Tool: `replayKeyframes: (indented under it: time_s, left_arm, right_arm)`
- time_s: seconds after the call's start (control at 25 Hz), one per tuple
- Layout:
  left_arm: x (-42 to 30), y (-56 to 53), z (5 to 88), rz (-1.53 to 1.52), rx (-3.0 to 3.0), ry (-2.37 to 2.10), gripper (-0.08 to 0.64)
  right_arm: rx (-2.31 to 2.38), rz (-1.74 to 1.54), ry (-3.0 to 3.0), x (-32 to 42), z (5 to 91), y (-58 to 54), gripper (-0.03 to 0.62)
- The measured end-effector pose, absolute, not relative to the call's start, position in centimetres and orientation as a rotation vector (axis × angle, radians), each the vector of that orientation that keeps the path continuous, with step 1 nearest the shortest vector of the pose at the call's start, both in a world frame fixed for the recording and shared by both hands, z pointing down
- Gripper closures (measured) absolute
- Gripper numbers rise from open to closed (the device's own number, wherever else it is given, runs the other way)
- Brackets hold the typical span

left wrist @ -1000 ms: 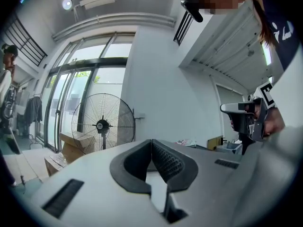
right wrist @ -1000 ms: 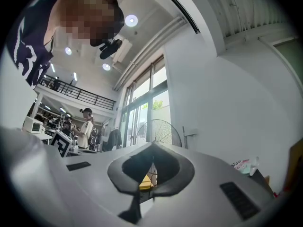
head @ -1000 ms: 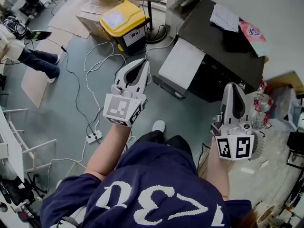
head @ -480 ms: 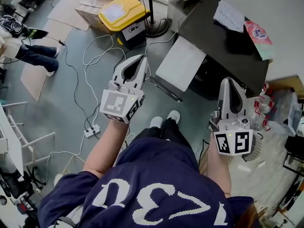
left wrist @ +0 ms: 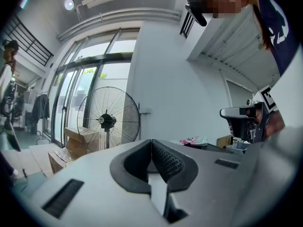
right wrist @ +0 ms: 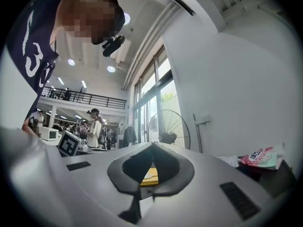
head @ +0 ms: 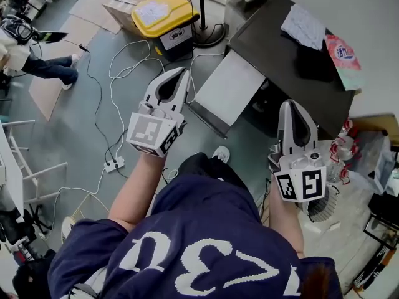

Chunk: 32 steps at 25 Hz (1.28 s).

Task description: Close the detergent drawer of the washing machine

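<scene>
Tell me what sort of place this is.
Probably an open workshop or test lab, not a home: a power strip lies on the bare floor, a big standing fan stands by tall windows, and a railed upper gallery runs above.

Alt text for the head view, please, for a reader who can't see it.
Seen from above, a person in a navy shirt holds the left gripper and right gripper, both shut and empty, over a grey floor before a dark-topped machine. A pink packet lies on top; a yellow-lidded bin and cables sit beyond.
</scene>
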<state>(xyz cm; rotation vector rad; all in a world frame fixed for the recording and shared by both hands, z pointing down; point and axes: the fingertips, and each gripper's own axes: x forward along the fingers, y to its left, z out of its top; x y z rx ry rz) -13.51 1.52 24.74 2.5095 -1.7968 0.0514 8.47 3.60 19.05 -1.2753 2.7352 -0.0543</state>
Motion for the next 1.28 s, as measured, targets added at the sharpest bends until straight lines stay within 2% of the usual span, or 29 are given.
replayKeyframes:
  time_s: [0.44,0.8,0.84,0.88,0.92,1.04,1.2,1.28]
  left_arm:
    - [-13.6,-0.2,29.4,0.122,2.547,-1.626,0.54]
    - [-15.0,-0.9,36.2,0.22,2.55,-1.42,0.538]
    - [-15.2,-0.7,37.1,0.241,2.551,-1.397,0.538]
    - [-15.3,-0.6,38.1,0.268,2.55,-1.375,0.538]
    - [-15.5,-0.3,39.1,0.297,2.546,-1.355,0.537]
    - [-16.4,0.8,42.0,0.362,2.518,-1.295,0.465]
    - [-17.7,2.6,44.8,0.384,2.488,-1.194,0.442]
    - [-18.0,3.3,46.1,0.399,2.484,-1.133,0.423]
  right_arm:
    - [-1.269,-0.227,2.88,6.6,26.5,2.4,0.575]
    - [-1.212,-0.472,3.094,3.1,37.2,4.4,0.574]
    - [-1.184,-0.506,3.129,2.5,38.4,4.8,0.554]
    - [-1.155,-0.543,3.163,1.9,39.7,5.4,0.492]
    - [-1.13,-0.575,3.198,1.4,41.0,6.0,0.471]
    - [-1.075,-0.629,3.289,0.5,44.3,7.7,0.444]
    - [-0.986,-0.703,3.361,-0.6,46.9,9.8,0.374]
    - [-0.96,-0.7,3.399,-0.7,47.7,10.6,0.37]
